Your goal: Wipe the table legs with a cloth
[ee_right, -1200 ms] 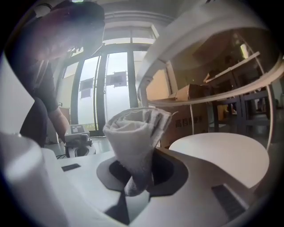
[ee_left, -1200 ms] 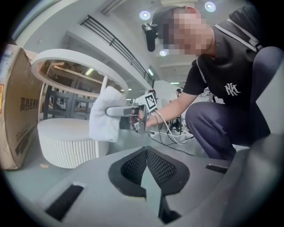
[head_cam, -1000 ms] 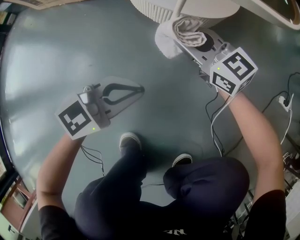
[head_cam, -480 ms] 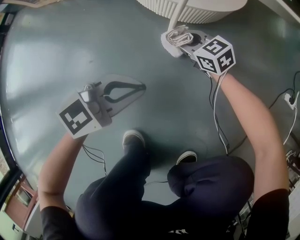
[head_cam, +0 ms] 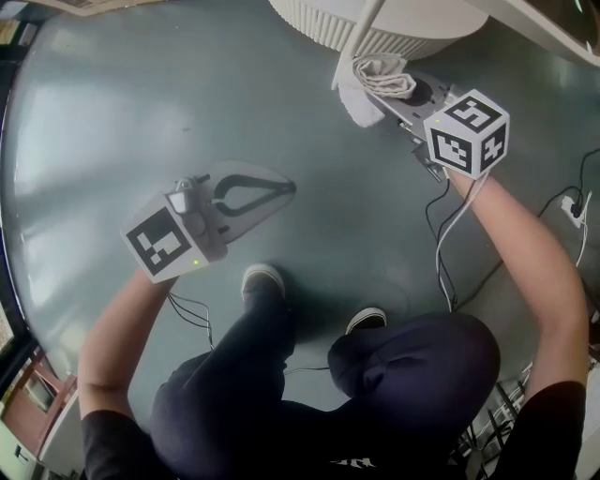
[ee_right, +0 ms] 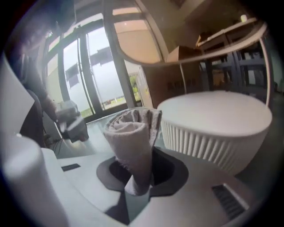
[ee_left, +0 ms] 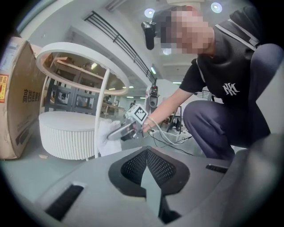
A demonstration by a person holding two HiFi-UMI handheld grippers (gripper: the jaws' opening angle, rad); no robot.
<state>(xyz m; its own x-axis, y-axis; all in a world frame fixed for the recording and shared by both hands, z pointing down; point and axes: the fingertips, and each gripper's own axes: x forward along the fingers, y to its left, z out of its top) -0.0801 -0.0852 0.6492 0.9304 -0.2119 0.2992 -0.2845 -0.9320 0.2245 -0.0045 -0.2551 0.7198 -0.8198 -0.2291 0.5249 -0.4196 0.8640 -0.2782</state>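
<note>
A rolled pale cloth (ee_right: 131,137) stands pinched in my right tool (ee_right: 138,188), whose jaws press onto its lower end. From the head view, the cloth (head_cam: 380,75) sits low down, just beside the thin white table leg (head_cam: 363,33) and near the ribbed round base (head_cam: 309,23). I cannot tell whether it touches the leg. My left tool (head_cam: 286,188) hangs well apart over the grey floor (head_cam: 94,112), its jaws pressed together on nothing. The person holding both tools crouches.
</note>
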